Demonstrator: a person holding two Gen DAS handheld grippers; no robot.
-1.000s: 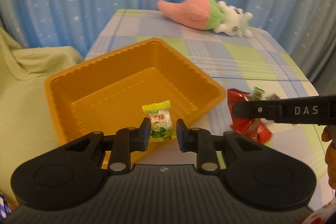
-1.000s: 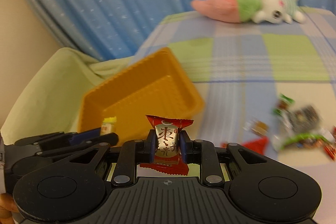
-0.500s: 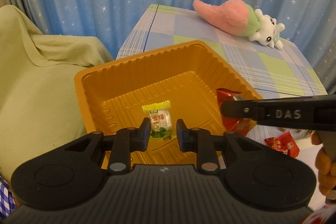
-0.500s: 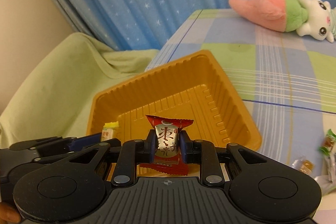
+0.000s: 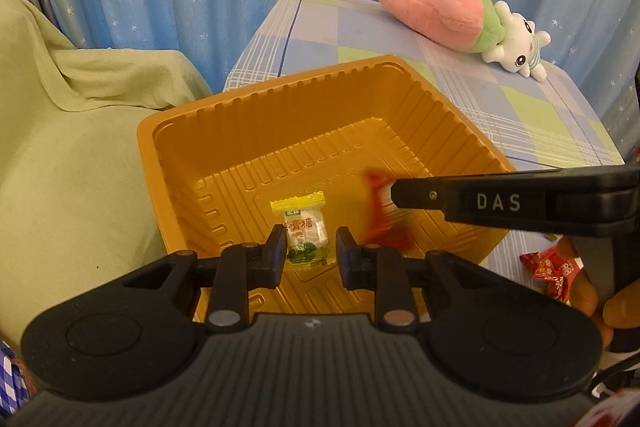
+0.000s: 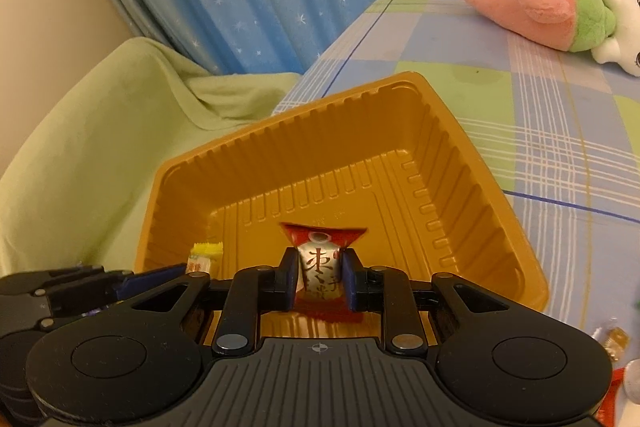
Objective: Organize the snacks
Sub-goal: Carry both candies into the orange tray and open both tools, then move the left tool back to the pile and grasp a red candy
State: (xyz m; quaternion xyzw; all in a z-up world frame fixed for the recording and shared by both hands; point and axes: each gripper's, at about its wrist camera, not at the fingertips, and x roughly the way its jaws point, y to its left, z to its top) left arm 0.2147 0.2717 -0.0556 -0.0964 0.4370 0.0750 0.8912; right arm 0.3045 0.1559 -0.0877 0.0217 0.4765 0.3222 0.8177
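Note:
An orange plastic tray (image 5: 146, 155) (image 6: 320, 103) stands at the left end of the checked table. My left gripper (image 5: 311, 245) hovers over the tray's floor, shut on a yellow-green wrapped candy (image 5: 304, 231). In the right wrist view that left gripper (image 6: 184, 269) and its yellow-green candy (image 6: 205, 254) show at the lower left. My right gripper (image 6: 320, 279) is also above the tray, and its jaws are opening. A red wrapped candy (image 6: 320, 259) sits loosely between its pads. From the left wrist view the right gripper (image 5: 396, 193) reaches in sideways, with the red candy (image 5: 380, 215) blurred under its tip.
A pink and green plush toy (image 5: 460, 15) (image 6: 540, 7) lies at the table's far side. Loose wrapped snacks (image 5: 548, 267) (image 6: 612, 335) lie right of the tray. A green cloth (image 5: 72, 147) covers something left of the table. A hand (image 5: 616, 311) holds the right gripper.
Both grippers have travelled left, from beside the tray to over its floor. The right jaws have spread and the red candy has come loose. The left grip is unchanged.

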